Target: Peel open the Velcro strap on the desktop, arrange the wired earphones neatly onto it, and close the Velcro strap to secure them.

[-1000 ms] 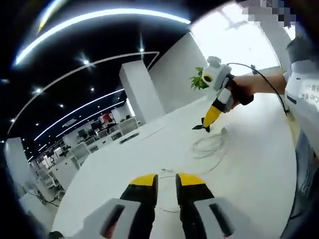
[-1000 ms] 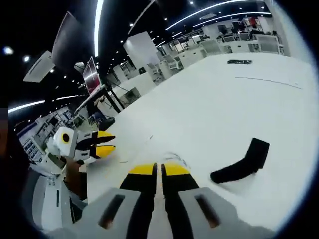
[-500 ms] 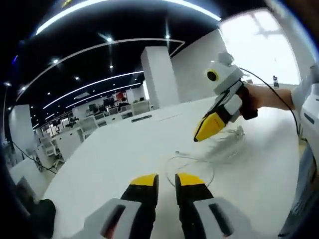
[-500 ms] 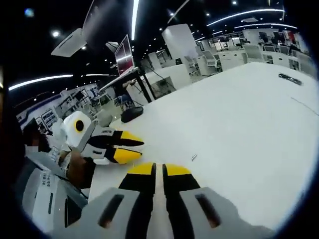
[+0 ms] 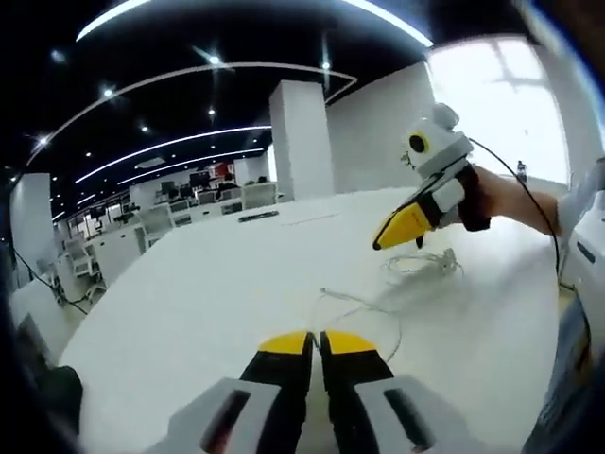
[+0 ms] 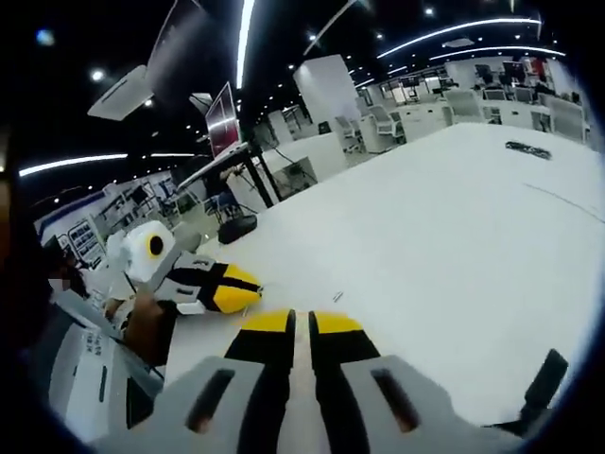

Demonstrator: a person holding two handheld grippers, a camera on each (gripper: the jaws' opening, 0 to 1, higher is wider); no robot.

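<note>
The white earphone wire (image 5: 418, 265) lies in a loose coil on the white desktop (image 5: 217, 284), with one strand (image 5: 364, 305) trailing toward my left gripper (image 5: 313, 340). The left gripper's yellow tips are shut just above the table, and I see nothing held between them. My right gripper (image 5: 380, 243) hovers shut above the left edge of the coil. In the right gripper view, the right gripper (image 6: 302, 322) is shut with nothing visible in it. The left gripper (image 6: 253, 288) is at the left, and a small earphone piece (image 6: 337, 297) lies on the table. The black Velcro strap (image 6: 544, 380) curls up at the lower right.
A flat black object (image 6: 523, 148) lies far across the desktop (image 6: 444, 218). A person's arm (image 5: 515, 199) and a black cable (image 5: 515, 170) trail behind the right gripper. Office desks and chairs (image 6: 454, 99) stand beyond the table's far edge.
My left gripper's jaws have closed from a small gap to shut. The right gripper has lifted away from the strap and coil, and both views have swung.
</note>
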